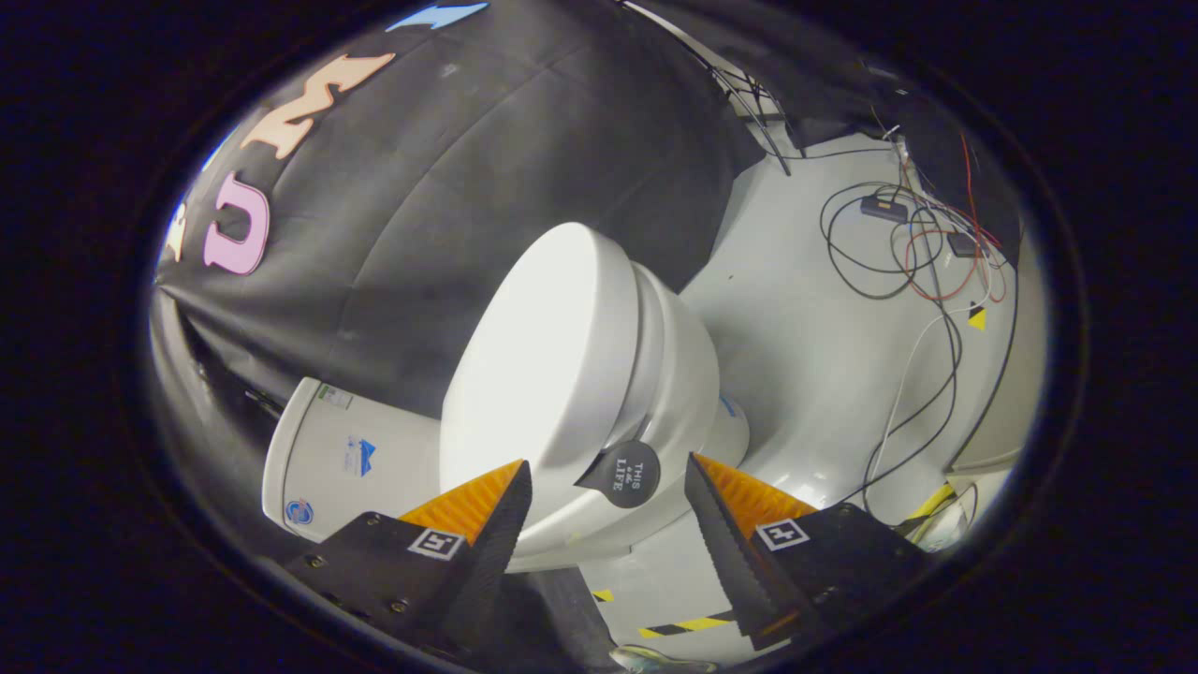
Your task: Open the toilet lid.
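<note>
Gripper view, tilted. The upper left and centre of the frame are taken up by the black cloth booth wall [449, 187], which hangs in folds. At the lower left, against the cloth, lies the white rectangular toilet tank [351, 459], bearing small stickers too small to make out. In the centre stands the white ceramic toilet [683, 393], seen at a slant; its smooth white oval toilet lid [552, 356] is closed down over the seat and bowl. At the lid's front edge, toward lower centre, a round black tab with white lettering [627, 473] projects outward.

The gripper [608, 477] occupies the bottom of the frame. Its two fingers [487, 524], black with serrated inner faces and orange ridged backs, stand well apart, clamped on nothing; the black tab sits between their tips, touching neither. Each finger carries a small square black-and-white marker [781, 534].

To the right of the toilet spreads the pale grey floor [805, 356]. At the upper right, a tangle of black, red and white cables [913, 243] runs across it with two small dark boxes. Yellow-and-black striped tape [683, 625] marks the floor at lower centre, between the fingers.
</note>
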`<act>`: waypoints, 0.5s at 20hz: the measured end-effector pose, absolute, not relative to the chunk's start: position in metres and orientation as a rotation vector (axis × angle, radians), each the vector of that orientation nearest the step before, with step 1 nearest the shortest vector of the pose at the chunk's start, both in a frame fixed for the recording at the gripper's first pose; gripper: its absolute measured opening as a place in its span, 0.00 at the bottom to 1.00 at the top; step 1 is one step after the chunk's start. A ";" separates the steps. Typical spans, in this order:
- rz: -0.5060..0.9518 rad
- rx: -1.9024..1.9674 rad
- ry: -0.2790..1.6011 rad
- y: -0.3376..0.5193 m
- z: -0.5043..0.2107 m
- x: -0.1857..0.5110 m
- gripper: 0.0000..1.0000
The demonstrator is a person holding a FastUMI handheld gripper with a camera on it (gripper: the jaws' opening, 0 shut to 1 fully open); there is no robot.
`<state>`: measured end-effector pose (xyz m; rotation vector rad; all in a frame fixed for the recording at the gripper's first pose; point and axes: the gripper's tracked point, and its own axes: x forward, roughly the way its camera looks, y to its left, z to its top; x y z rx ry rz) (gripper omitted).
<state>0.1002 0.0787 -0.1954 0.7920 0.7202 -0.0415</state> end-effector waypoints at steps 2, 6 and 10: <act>-0.045 0.812 0.738 0.084 -0.203 0.103 0.97; -0.038 0.938 0.738 0.090 -0.207 0.111 0.82; -0.086 0.986 0.773 0.081 -0.220 0.110 0.37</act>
